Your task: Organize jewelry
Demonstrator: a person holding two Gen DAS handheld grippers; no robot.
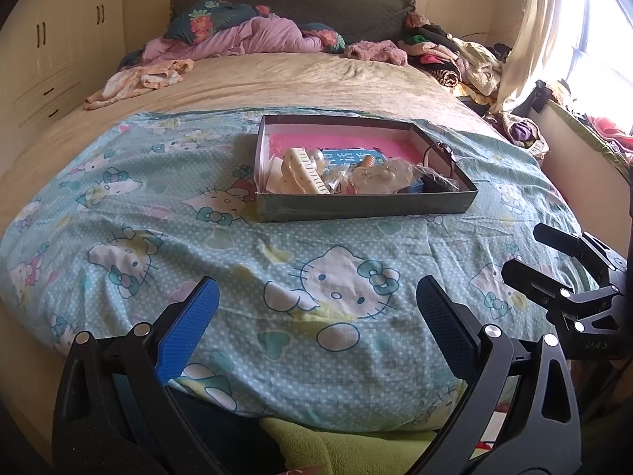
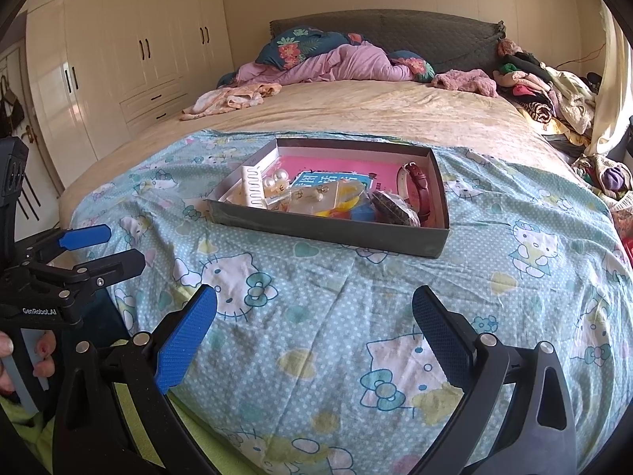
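A shallow grey box (image 1: 364, 206) (image 2: 324, 234) with a pink lining sits on the cartoon-cat sheet (image 1: 221, 261), ahead of both grippers. Heaped in its near half are a cream comb clip (image 1: 309, 171) (image 2: 253, 187), pearl earrings (image 2: 277, 179), clear packets (image 1: 379, 174), a dark bundle (image 2: 391, 206) and a dark red strap (image 2: 419, 182) by the right wall. My left gripper (image 1: 316, 310) (image 2: 118, 248) hovers open and empty over the sheet's near edge. To its right, my right gripper (image 2: 316, 301) (image 1: 523, 250) is also open and empty, well short of the box.
A beige blanket (image 2: 356, 111) covers the far bed, with pillows and a lilac duvet (image 2: 340, 65) at the headboard. Clothes are piled at the right (image 2: 546, 95) beside a curtain (image 1: 530, 51). Wardrobes (image 2: 118, 51) line the left wall. A hand (image 2: 39, 352) holds the left gripper.
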